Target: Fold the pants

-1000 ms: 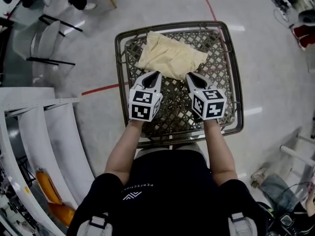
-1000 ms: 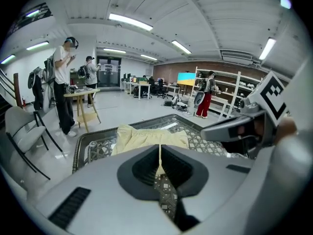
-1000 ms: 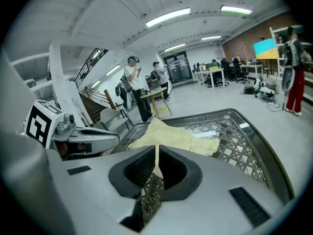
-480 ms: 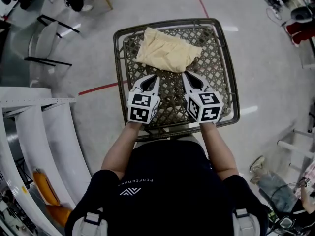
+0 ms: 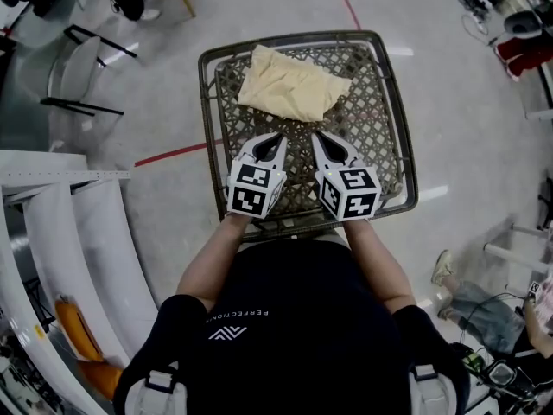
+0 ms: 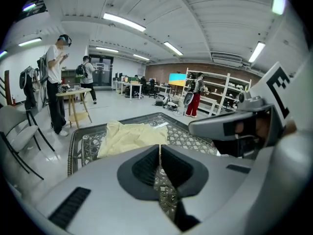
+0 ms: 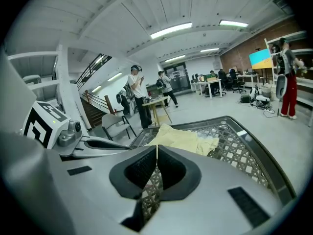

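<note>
Lattice worktop [image 5: 390,154] at upper centre holds the folded pants [image 5: 292,89]; my left tool [image 5: 274,137] and right tool [image 5: 320,137], clenched empty just below, could snag its openings if dipped.

The only words I can read are on the person's black shirt [image 5: 285,318], in the lower middle of the head view. Small pale lettering [image 5: 238,316], upside down from here, spells "PERFECTION", perhaps with a letter or two more. Beside it is a small pale angular logo [image 5: 227,336]. The cubes on the left gripper [image 5: 278,135] and right gripper [image 5: 315,133] bear black-and-white square codes, not letters.
</note>
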Motion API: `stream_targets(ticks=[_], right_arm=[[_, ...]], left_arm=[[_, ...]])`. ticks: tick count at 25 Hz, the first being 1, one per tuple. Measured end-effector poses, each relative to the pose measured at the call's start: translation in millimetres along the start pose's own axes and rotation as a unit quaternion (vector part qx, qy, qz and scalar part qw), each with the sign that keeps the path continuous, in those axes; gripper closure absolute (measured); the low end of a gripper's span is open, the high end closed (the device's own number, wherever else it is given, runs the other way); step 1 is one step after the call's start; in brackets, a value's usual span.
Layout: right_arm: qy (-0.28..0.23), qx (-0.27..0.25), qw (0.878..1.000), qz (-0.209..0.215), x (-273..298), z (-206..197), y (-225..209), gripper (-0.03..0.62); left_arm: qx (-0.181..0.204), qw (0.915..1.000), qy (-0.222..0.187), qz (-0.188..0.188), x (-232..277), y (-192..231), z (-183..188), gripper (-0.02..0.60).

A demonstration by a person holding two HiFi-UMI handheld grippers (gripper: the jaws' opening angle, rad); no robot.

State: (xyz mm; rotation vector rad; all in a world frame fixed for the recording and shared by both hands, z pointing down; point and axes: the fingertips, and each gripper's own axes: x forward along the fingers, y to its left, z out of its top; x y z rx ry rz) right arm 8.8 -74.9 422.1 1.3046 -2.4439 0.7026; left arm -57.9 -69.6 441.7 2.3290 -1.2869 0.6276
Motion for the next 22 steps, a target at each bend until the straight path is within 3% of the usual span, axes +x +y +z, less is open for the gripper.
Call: stream_targets(ticks=[11,22], right_arm=[[-0.009,0.004,1.0,0.0,-4.1,3.6,6.7,0.556],[-0.01,0.006,1.0,0.02,14.0,10.5,16.9,0.556]], left_arm=[[-0.002,0.9998,0.004,-0.019,-4.9,-7.9,3.1,0.563],[-0.017,0.9998,0.006,-0.007,-7.1,5.3,-2.3,0.563]])
